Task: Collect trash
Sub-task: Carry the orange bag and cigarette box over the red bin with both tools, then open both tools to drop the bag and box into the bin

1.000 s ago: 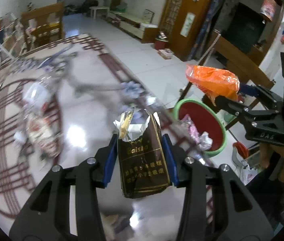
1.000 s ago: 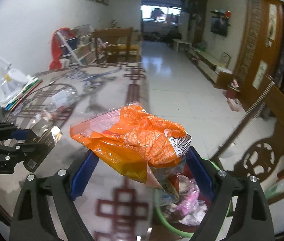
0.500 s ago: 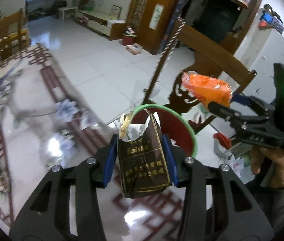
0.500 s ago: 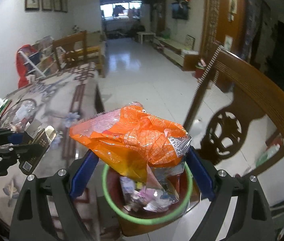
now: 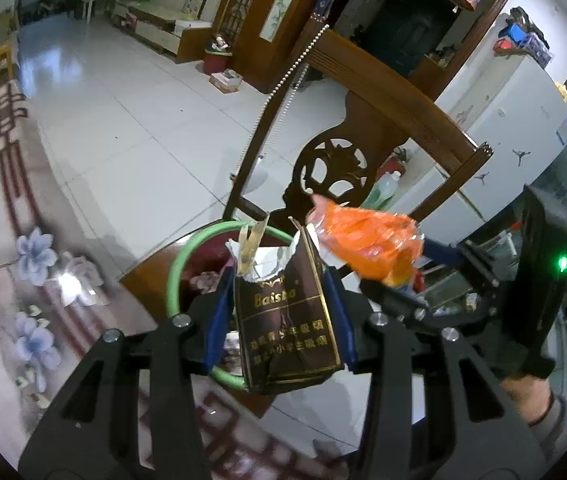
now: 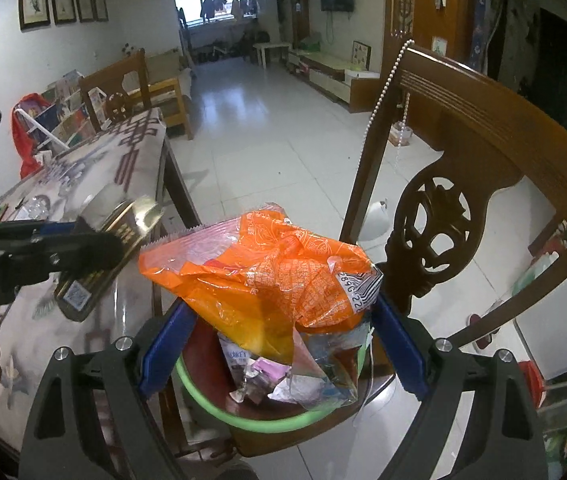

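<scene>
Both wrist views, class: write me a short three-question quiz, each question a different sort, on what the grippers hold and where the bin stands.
1. True or false: the left gripper is shut on the torn dark brown cigarette pack with gold lettering.
2. Multiple choice: the crumpled orange plastic snack bag in the right gripper is (A) lying on the table, (B) above the green-rimmed red waste bin, (C) on the floor.
3. Fill in: the bin stands on the seat of the carved brown wooden ____.

Key: 1 true; 2 B; 3 chair.
</scene>
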{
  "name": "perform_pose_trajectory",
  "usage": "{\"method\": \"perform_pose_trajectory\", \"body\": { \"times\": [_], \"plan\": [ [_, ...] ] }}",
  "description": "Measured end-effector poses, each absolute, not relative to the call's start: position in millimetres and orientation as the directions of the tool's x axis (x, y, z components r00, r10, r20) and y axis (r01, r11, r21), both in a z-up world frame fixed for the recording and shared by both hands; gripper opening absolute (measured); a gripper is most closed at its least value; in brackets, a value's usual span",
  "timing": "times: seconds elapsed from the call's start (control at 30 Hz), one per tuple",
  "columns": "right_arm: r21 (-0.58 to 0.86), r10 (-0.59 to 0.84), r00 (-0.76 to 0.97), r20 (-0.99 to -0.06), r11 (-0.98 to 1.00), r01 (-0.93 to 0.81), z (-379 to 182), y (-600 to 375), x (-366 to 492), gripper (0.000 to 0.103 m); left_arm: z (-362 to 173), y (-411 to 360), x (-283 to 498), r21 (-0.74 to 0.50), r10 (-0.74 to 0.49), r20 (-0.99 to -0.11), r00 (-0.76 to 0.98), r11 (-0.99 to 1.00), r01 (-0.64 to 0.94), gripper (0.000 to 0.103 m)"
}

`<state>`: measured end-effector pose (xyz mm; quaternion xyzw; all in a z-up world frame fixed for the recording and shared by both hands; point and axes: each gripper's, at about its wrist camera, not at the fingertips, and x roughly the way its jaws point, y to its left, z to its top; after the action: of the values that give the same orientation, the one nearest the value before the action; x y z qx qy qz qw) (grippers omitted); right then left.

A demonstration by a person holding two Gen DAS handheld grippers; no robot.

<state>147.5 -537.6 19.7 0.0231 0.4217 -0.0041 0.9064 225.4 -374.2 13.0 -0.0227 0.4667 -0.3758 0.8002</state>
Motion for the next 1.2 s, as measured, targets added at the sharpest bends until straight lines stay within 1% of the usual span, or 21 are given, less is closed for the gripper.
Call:
{"method": "perform_pose_trajectory", "body": {
  "times": [0.07, 0.3, 0.5, 0.53, 0.6, 0.63, 0.7, 0.73, 0.8, 0.83, 0.9, 1.0, 1.07, 1.2],
  "plan": [
    [0.030, 0.014, 0.639, -0.769, 0.999, 0.013, 18, -534, 150, 0.085, 12, -379, 230, -0.406, -0.631, -0.727, 0.270, 0.712, 0.573, 0.043],
    [-0.013, -0.014, 0.630, -0.777, 1.000, 0.006, 16, -528, 154, 0.086, 18, -386, 242, -0.410, -0.628, -0.724, 0.286, 0.725, 0.553, 0.045],
    [0.006, -0.020, 0.615, -0.788, 0.999, 0.040, 13, -539, 154, 0.087, 14, -394, 248, -0.395, -0.613, -0.739, 0.280, 0.731, 0.556, 0.046],
    [0.008, -0.019, 0.611, -0.791, 0.999, 0.042, 12, -539, 154, 0.088, 13, -394, 250, -0.402, -0.615, -0.739, 0.277, 0.731, 0.551, 0.048],
    [0.000, -0.025, 0.600, -0.799, 0.999, 0.042, 9, -538, 155, 0.088, 11, -395, 252, -0.417, -0.618, -0.739, 0.269, 0.733, 0.537, 0.063],
    [-0.001, -0.024, 0.599, -0.800, 0.999, 0.039, 9, -536, 155, 0.089, 10, -393, 253, -0.424, -0.619, -0.736, 0.274, 0.737, 0.527, 0.065],
    [-0.005, -0.021, 0.593, -0.805, 1.000, 0.029, 8, -534, 156, 0.089, 11, -391, 254, -0.436, -0.626, -0.729, 0.278, 0.737, 0.517, 0.077],
    [-0.009, -0.023, 0.591, -0.806, 1.000, 0.027, 8, -533, 157, 0.091, 11, -390, 254, -0.444, -0.632, -0.722, 0.280, 0.734, 0.514, 0.080],
    [-0.014, -0.027, 0.595, -0.803, 1.000, 0.027, 9, -532, 157, 0.093, 14, -386, 253, -0.452, -0.638, -0.714, 0.290, 0.735, 0.505, 0.092],
    [-0.014, -0.027, 0.596, -0.802, 1.000, 0.027, 10, -532, 157, 0.093, 15, -381, 253, -0.457, -0.639, -0.708, 0.300, 0.738, 0.497, 0.094],
    [-0.014, -0.030, 0.595, -0.803, 0.999, 0.031, 10, -532, 157, 0.093, 16, -373, 254, -0.471, -0.644, -0.699, 0.309, 0.741, 0.478, 0.097],
    [-0.007, -0.027, 0.602, -0.798, 0.999, 0.034, 11, -533, 156, 0.094, 18, -362, 254, -0.474, -0.639, -0.697, 0.326, 0.751, 0.460, 0.097],
    [0.003, -0.019, 0.607, -0.795, 0.999, 0.035, 12, -533, 155, 0.096, 20, -351, 252, -0.454, -0.622, -0.701, 0.350, 0.767, 0.454, 0.097],
    [0.004, -0.016, 0.613, -0.790, 0.999, 0.033, 15, -527, 154, 0.096, 24, -328, 246, -0.434, -0.602, -0.704, 0.376, 0.784, 0.443, 0.097]
  ]
}}
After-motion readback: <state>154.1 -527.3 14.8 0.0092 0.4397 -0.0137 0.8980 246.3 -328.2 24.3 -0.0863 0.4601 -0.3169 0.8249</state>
